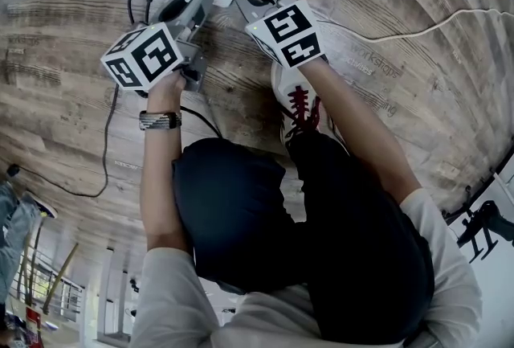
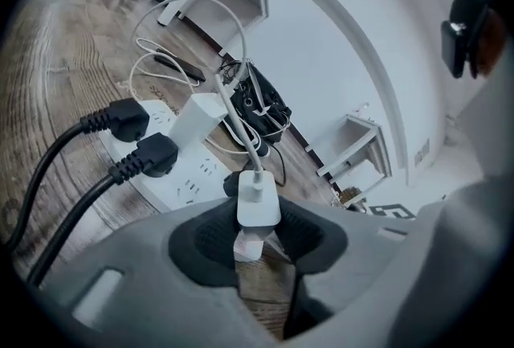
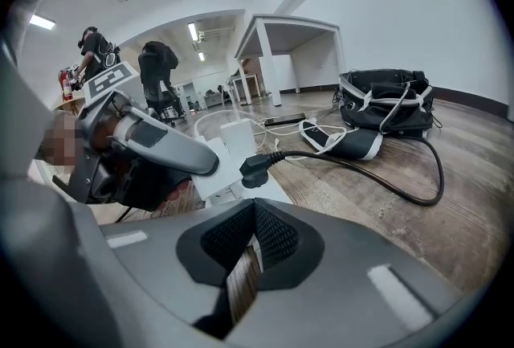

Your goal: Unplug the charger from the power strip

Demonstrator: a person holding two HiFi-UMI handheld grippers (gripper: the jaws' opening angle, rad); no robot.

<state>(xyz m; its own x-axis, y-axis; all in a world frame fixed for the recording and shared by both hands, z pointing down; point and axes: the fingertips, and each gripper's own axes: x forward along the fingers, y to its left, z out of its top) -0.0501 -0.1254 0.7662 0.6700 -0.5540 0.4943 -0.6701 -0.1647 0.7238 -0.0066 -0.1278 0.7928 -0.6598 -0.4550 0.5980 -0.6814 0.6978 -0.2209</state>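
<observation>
The left gripper (image 2: pixel 257 219) has its jaws partly closed, pads clamped on the sides of the small white charger (image 2: pixel 258 206). The charger sits just on the near side of the white power strip (image 2: pixel 186 178) and, with wood floor showing beneath it, looks already clear of its socket. The right gripper (image 3: pixel 255 214) has its jaws together on nothing, tip at the strip's near right end, probably steadying it against the pull, while 2 black plugs (image 2: pixel 148 153) sit plugged in at the left.

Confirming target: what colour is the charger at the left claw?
The charger is white; left gripper view shows it best.
</observation>
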